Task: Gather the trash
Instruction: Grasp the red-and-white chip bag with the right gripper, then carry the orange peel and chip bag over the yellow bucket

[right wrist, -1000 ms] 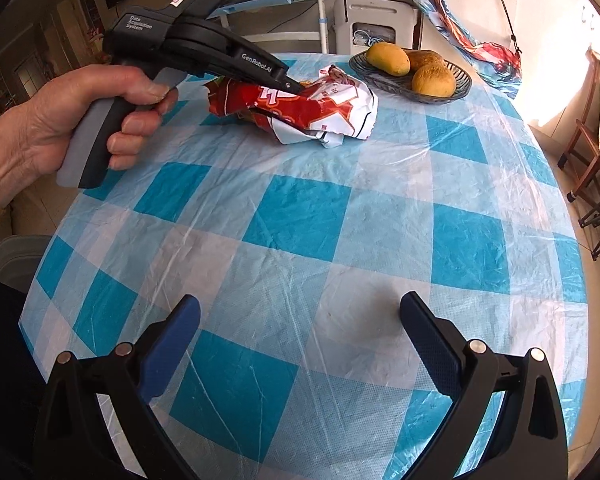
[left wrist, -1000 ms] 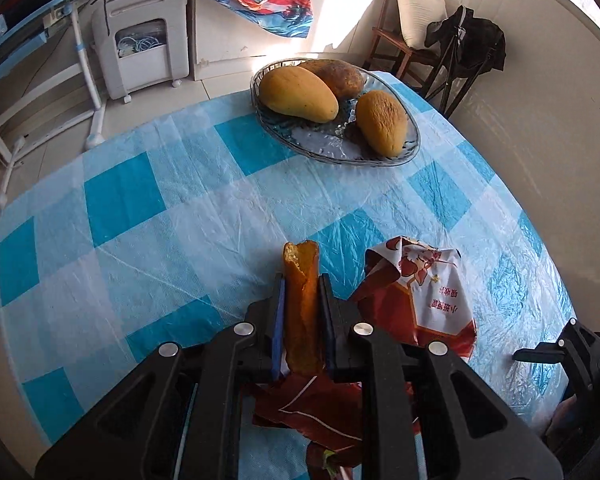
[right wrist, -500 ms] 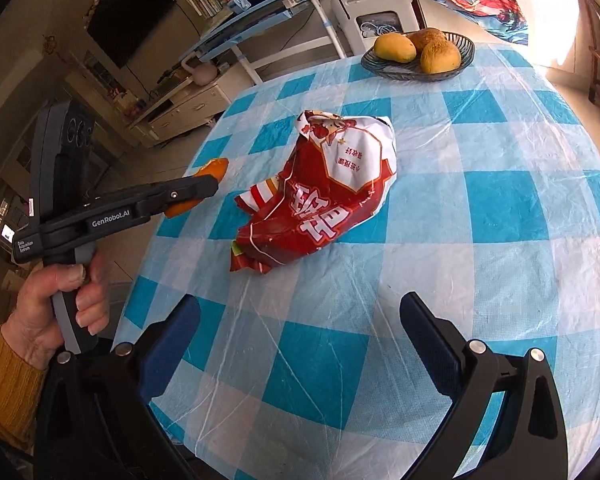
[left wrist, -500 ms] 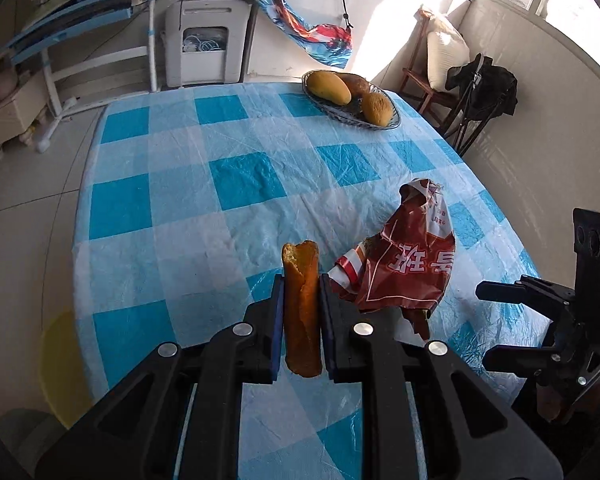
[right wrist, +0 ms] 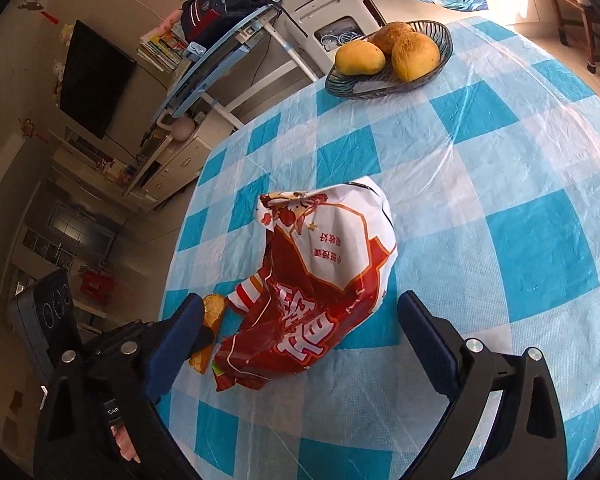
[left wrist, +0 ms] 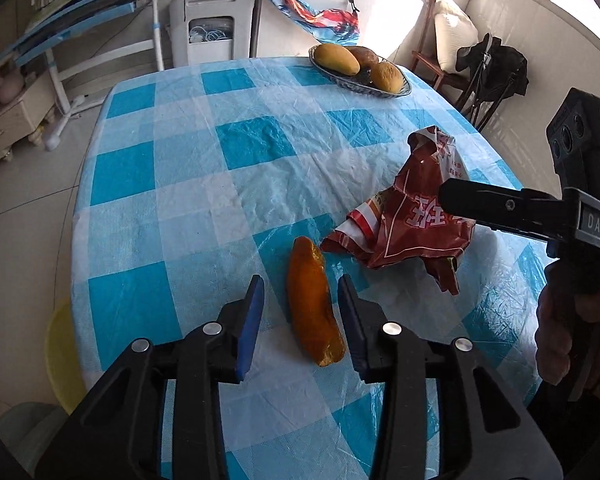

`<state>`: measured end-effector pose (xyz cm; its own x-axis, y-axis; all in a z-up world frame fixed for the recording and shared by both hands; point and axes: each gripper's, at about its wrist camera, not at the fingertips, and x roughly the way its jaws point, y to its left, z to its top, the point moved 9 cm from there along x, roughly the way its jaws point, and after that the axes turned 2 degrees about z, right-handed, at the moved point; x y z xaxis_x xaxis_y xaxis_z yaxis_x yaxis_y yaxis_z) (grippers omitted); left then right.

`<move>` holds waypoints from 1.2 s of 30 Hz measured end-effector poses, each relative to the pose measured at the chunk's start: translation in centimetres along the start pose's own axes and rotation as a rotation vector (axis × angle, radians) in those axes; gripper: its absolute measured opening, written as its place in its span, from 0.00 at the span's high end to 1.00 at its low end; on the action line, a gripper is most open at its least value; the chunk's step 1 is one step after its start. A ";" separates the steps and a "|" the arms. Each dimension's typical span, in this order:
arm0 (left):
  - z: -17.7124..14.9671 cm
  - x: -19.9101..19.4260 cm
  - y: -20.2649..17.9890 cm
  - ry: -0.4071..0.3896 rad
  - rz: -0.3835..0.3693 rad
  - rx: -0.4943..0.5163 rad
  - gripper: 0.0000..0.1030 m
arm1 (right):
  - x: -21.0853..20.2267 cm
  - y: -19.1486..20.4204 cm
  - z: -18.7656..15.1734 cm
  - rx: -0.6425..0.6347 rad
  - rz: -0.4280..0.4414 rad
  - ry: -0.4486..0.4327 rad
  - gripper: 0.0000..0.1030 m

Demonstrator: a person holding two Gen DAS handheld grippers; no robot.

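Observation:
An orange peel (left wrist: pixel 313 305) lies on the blue-checked tablecloth (left wrist: pixel 172 200), between the fingers of my open left gripper (left wrist: pixel 301 312), which do not touch it. A crumpled red and white snack bag (left wrist: pixel 410 218) lies just right of the peel. In the right wrist view the bag (right wrist: pixel 320 288) sits between the wide-open fingers of my right gripper (right wrist: pixel 296 332), and the peel (right wrist: pixel 209 320) shows partly behind the left finger. The right gripper also shows in the left wrist view, over the bag.
A glass bowl (left wrist: pixel 360 80) with three mangoes stands at the table's far end; it also shows in the right wrist view (right wrist: pixel 392 76). A yellow bin (left wrist: pixel 62 356) stands on the floor left of the table. Chairs (left wrist: pixel 476 76) stand at the far right.
My left gripper opened and let go of the orange peel, which now lies on the cloth. My right gripper moved closer, its open fingers now on either side of the snack bag.

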<state>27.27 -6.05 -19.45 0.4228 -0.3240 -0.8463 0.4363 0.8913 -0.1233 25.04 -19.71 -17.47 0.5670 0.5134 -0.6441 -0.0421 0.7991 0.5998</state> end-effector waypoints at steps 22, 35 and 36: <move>-1.1 -2.8 0.3 -0.068 0.079 -0.011 0.81 | -9.0 4.3 -1.2 -0.572 -0.353 -0.247 0.75; -1.4 -7.8 -2.2 -0.235 0.169 0.043 0.81 | -9.6 4.7 -2.8 -0.505 -0.294 -0.253 0.75; -1.3 -8.0 -2.3 -0.243 0.171 0.044 0.81 | -9.6 4.8 -3.0 -0.505 -0.294 -0.255 0.75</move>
<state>21.80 -5.11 -13.05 0.6684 -0.2418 -0.7034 0.3743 0.9266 0.0372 16.94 -19.84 -9.85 0.7894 0.2088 -0.5772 -0.2019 0.9764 0.0771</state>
